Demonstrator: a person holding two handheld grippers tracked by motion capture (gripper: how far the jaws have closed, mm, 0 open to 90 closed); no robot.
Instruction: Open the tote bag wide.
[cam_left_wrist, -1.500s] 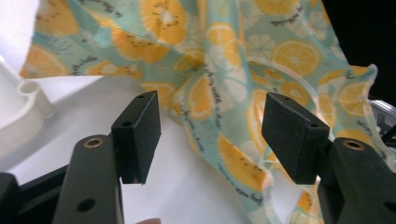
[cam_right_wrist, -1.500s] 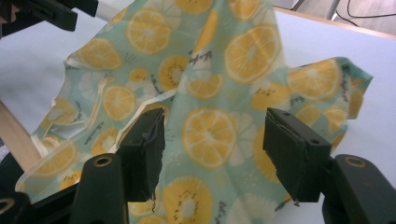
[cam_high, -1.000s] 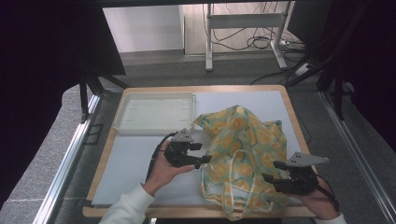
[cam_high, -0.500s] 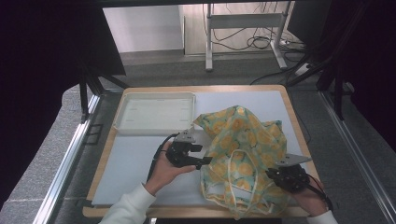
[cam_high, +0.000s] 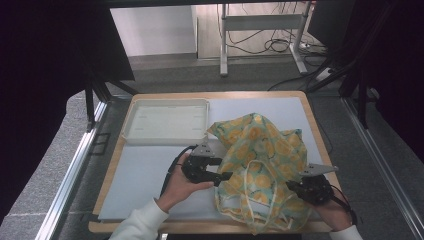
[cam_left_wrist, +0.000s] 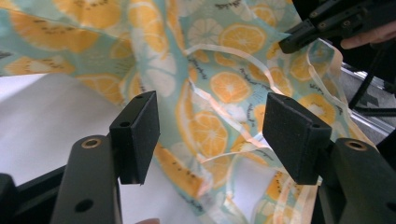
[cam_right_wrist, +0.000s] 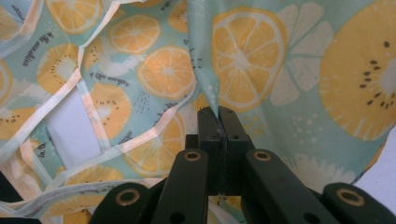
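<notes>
The fruit-print tote bag (cam_high: 262, 165) lies crumpled on the right half of the worktop (cam_high: 150, 170), beside an empty white tray (cam_high: 165, 120). The right gripper (cam_right_wrist: 219, 114) has just been closing and now pinches a fold of the fabric. The left gripper (cam_left_wrist: 210, 126) hovers with fingers wide apart, holding nothing. Work looks barely begun: one edge gripped, spreading or folding still ahead.

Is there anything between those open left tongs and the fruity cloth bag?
Nothing visible. The left tongs stand open right at the fruit-print bag, with only its fabric and handle straps ahead. The right tongs are shut on a fold.
</notes>
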